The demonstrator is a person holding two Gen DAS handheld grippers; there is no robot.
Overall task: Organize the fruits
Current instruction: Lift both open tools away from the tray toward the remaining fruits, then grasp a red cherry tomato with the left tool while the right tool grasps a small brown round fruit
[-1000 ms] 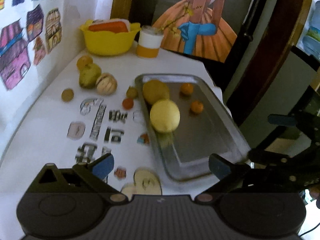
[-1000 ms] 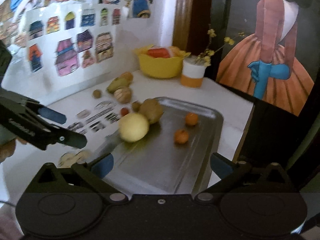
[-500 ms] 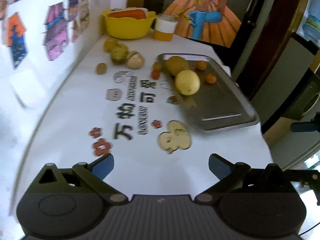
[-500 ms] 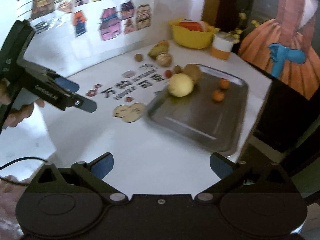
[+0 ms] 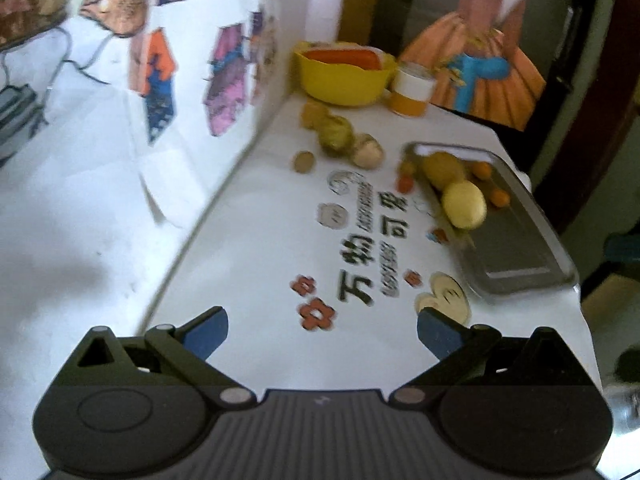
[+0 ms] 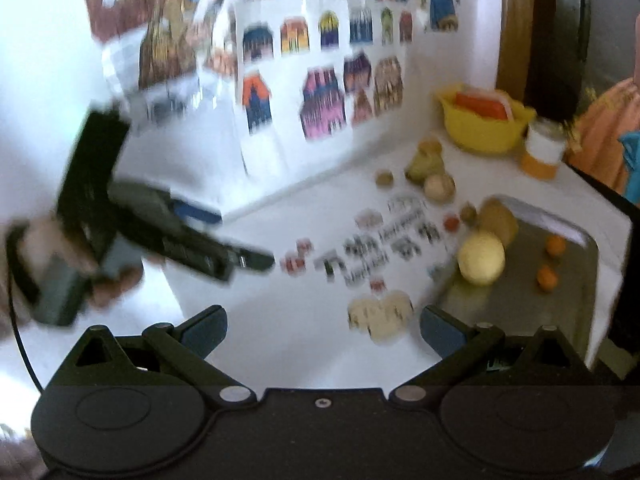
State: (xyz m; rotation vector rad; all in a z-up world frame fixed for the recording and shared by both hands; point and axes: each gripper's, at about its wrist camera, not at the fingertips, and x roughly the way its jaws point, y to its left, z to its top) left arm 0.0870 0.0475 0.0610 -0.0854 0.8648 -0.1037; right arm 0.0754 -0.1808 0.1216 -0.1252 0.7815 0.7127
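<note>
Both wrist views face tabletop from near edge — sharing tray [image 5: 516, 248]

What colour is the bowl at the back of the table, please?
Yellow bowl, clearest in the left wrist view.

I am looking at a white bench [image 5: 256, 264] printed with black characters and red flowers. A metal tray [image 5: 516, 256] is sitting on its right side, close to the edge. Beside the tray's far left corner, a small red fruit [image 5: 405, 185] is lying on the bench. Further back, a small brown fruit [image 5: 305, 161], a greenish pear [image 5: 335, 135] and a pale round fruit [image 5: 367, 150] are resting near the wall. A yellow bowl [image 5: 344, 78] and a white-and-orange cup [image 5: 412, 89] are standing at the far end.
</note>
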